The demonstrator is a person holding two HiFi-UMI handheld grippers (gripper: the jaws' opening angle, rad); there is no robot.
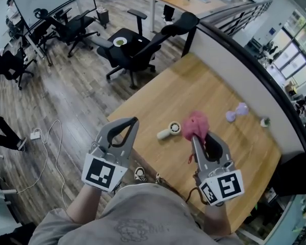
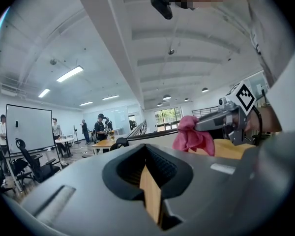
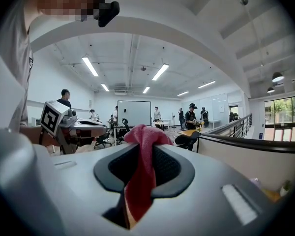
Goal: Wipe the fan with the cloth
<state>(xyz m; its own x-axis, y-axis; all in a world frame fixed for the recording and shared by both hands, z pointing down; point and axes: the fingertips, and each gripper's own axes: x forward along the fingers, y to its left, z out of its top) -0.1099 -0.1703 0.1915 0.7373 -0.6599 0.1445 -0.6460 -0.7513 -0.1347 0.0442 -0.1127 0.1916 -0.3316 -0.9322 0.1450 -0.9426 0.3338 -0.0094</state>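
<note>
Plainly the right gripper is pinching the pink cloth; its own view shows the fabric clamped between the jaws and bunched up over their tips, with a tail hanging down through the gap. The left gripper carries nothing; its jaws are pressed together, and only a sliver of the wooden table shows through the slot behind them.

The fan lies on its side on the table, just to the left of the cloth and a little ahead of the right gripper; from the left gripper it sits ahead and to the right, near but apart. It is a small white handheld sort, with a round head toward the cloth and a stubby handle pointing away from it. A purple object lies farther off, ahead and to the right of the right gripper.

The cloth looks soft and limp, so it should mould to the fan and needs only this firm pinch near its middle. The fan seems light and smooth, likely to skid under a wipe; steadying it by the handle with the left gripper seems wise, leaving the head and its probably delicate grille free for the cloth.
</note>
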